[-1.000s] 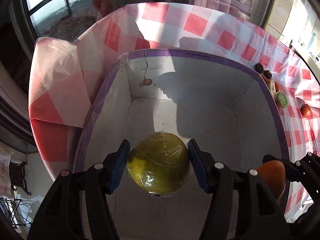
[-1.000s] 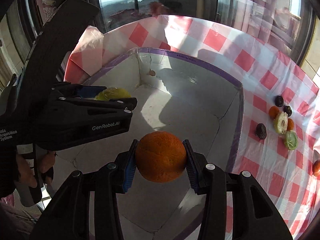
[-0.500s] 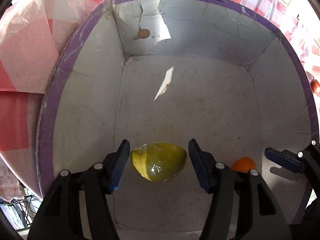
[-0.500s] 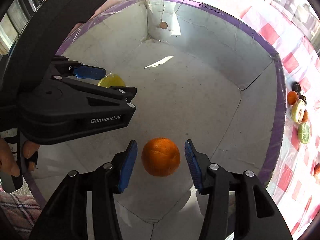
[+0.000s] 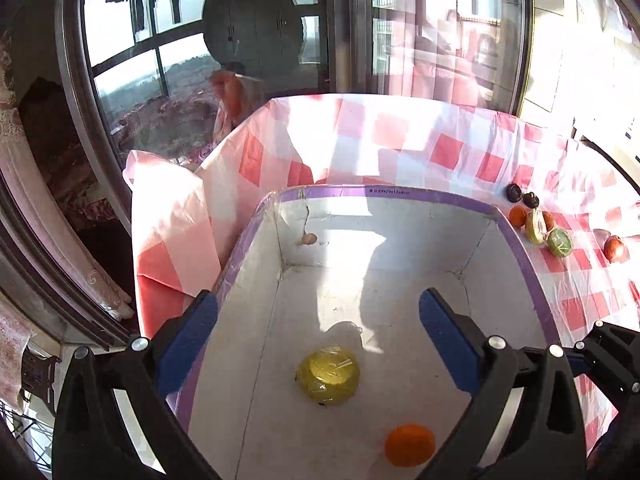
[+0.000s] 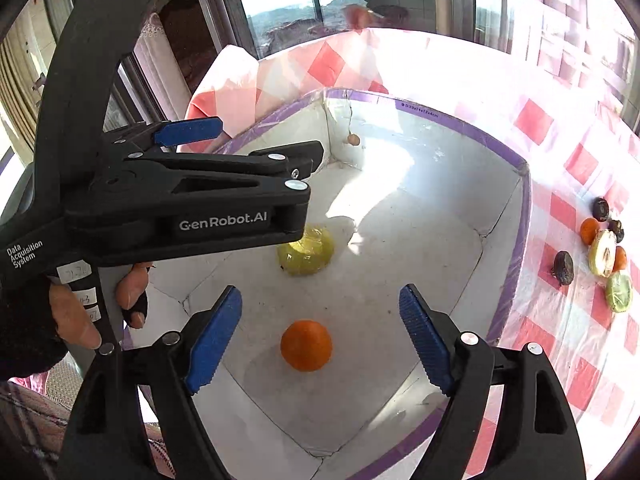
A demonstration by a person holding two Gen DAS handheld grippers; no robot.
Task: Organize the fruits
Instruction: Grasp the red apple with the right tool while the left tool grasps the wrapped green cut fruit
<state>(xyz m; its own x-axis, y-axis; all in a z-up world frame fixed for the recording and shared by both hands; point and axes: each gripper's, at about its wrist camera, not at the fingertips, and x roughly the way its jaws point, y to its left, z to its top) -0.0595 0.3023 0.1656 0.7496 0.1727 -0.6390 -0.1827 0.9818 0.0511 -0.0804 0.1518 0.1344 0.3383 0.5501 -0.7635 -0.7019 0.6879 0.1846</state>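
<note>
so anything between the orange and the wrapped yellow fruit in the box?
Nothing: only bare white box floor separates the orange from the wrapped yellow fruit. Both wrist views show it; they lie apart.

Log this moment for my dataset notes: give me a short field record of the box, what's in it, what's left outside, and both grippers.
box: white box with purple rim, on a red-checked tablecloth
inside box: wrapped yellow fruit and orange, lying apart on the floor
outside box: group of small fruits on the cloth to the box's right
left gripper: open, empty, above the yellow fruit
right gripper: open, empty, above the orange
</note>
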